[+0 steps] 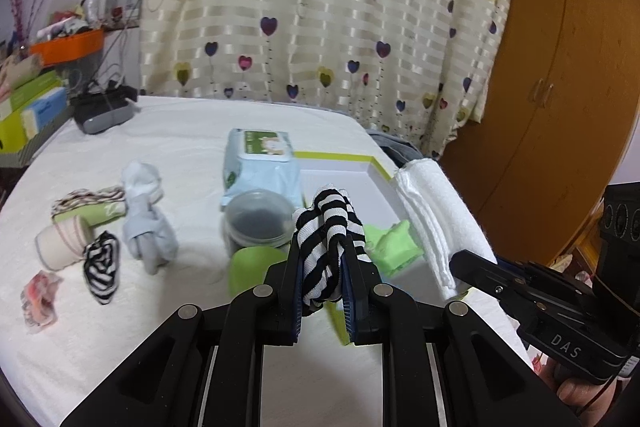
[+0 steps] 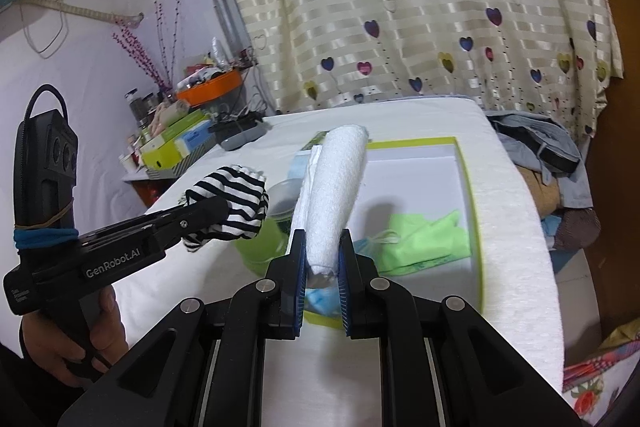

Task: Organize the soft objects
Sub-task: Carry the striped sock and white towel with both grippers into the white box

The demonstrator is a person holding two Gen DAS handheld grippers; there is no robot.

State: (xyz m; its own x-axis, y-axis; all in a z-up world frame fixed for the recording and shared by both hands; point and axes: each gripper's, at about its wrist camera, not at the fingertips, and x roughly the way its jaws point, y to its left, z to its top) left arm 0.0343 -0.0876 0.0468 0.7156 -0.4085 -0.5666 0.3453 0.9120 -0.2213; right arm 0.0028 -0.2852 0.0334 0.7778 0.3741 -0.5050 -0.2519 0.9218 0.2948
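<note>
My left gripper is shut on a black-and-white striped sock, held above the white bed. From the right wrist view the same left gripper and striped sock hang left of the tray. My right gripper is shut on a rolled white towel, held over the near edge of a white tray with a green rim. A green cloth lies in the tray. On the bed to the left lie another striped sock, a grey sock and rolled socks.
A pack of wipes, a lidded clear jar and a green cup stand left of the tray. A black device and stacked boxes sit at the far left. Curtain and wooden wardrobe stand behind.
</note>
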